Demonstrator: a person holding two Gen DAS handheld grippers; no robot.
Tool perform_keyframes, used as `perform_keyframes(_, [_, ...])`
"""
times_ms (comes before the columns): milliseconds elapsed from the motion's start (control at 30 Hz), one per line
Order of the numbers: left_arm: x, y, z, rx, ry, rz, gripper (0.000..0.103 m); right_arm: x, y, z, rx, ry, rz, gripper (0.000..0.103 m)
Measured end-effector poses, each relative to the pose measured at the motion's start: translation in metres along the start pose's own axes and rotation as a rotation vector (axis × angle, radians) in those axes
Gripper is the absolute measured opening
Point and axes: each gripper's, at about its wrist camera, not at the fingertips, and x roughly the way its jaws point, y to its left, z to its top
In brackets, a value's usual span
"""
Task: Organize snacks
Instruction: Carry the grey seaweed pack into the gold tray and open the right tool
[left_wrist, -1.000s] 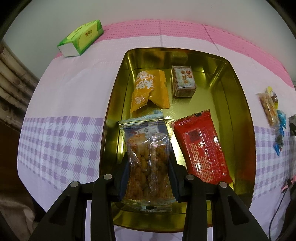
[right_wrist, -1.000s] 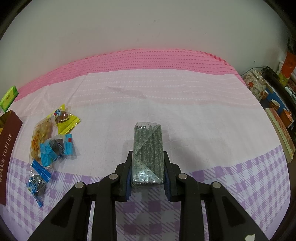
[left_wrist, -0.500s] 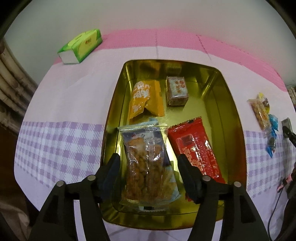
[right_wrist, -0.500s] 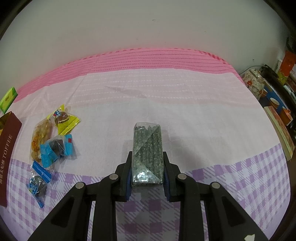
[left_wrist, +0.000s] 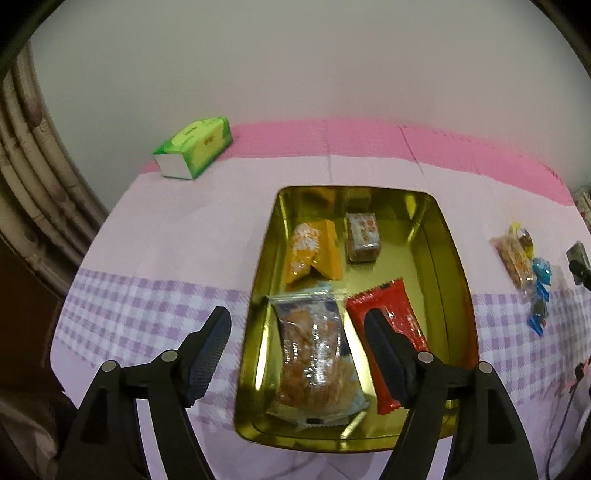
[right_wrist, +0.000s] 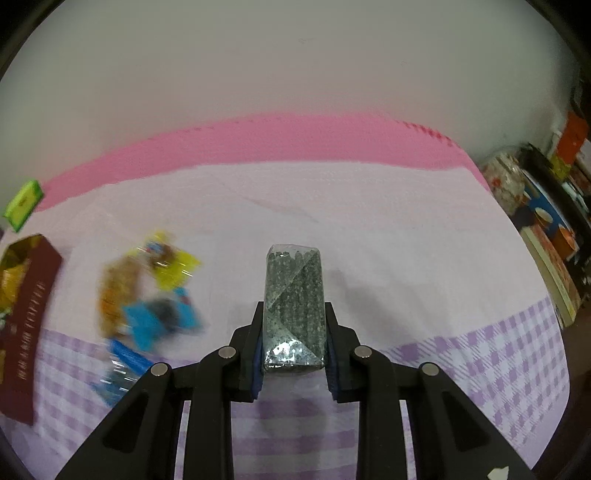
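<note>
Left gripper (left_wrist: 297, 339) jaws opening, empty; clear crinkly fried-snack packet (left_wrist: 317, 363) lies in gold metal tin (left_wrist: 452, 258). Right gripper (right_wrist: 294, 349) jaws pinching grey speckled wrapped bar (right_wrist: 294, 306), likely tin-bound next.

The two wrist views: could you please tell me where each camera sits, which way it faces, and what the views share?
Left wrist: on the left gripper, looking steeply down at the gold tin of snacks; both its fingers show, jaws opening above the clear snack bag.
Right wrist: on the right gripper, looking down across the tablecloth; its fingers clamp a speckled dark bar.
Shared: the green tissue pack, the loose candy pile and the tin.
</note>
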Motion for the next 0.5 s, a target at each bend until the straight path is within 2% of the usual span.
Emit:
perform_keyframes(300, [0.001,0.045,0.002,-0.143,0.010,0.055,0.078,-0.033,0.117,0.023,-0.168,-0.045,0.201,0.024])
perform_keyframes(500, [0.004,0.069,-0.003,-0.225,0.018,0.121,0.078,-0.035,0.196,0.031,-0.276,-0.015,0.329,0.024])
